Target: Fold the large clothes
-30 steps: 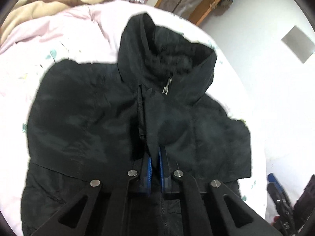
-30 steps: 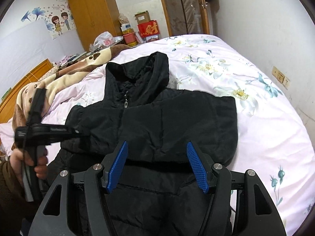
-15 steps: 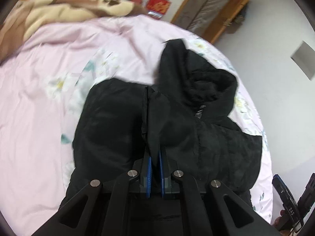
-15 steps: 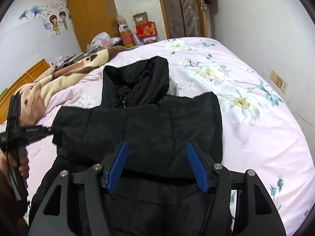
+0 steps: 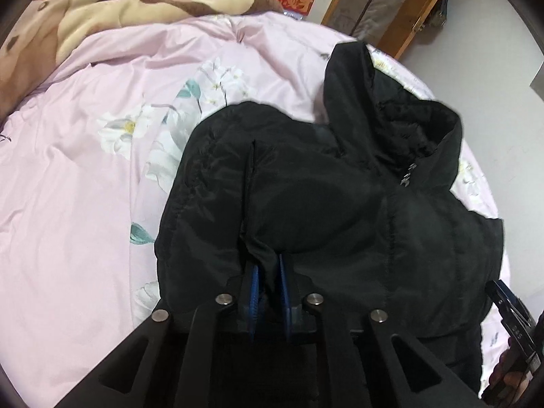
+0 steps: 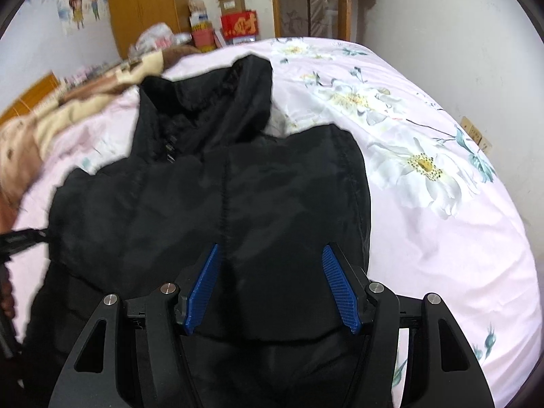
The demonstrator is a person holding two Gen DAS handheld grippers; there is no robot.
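A black hooded jacket (image 5: 340,210) lies on the pink floral bedspread (image 5: 85,187), hood pointing away, its sides folded in over the front. My left gripper (image 5: 268,272) has a ridge of the jacket's folded-over fabric between its blue pads; the jaws are opening, with the cloth still filling the gap. In the right wrist view the same jacket (image 6: 210,204) spreads below my right gripper (image 6: 270,250), which stands open just above the fabric with nothing pinched. The zipper pull (image 5: 406,176) shows at the collar.
A brown and cream blanket (image 5: 102,10) is bunched at the far side of the bed. Boxes (image 6: 241,23) and a wooden wardrobe (image 6: 146,3) stand beyond. The white wall (image 6: 459,51) runs close along the bed's right edge. The other handheld gripper (image 5: 510,309) shows at the right.
My left gripper has carried the jacket's side across onto its front and sunk toward the bed, and its pads have parted slightly. The right gripper, still open, has dropped closer to the jacket.
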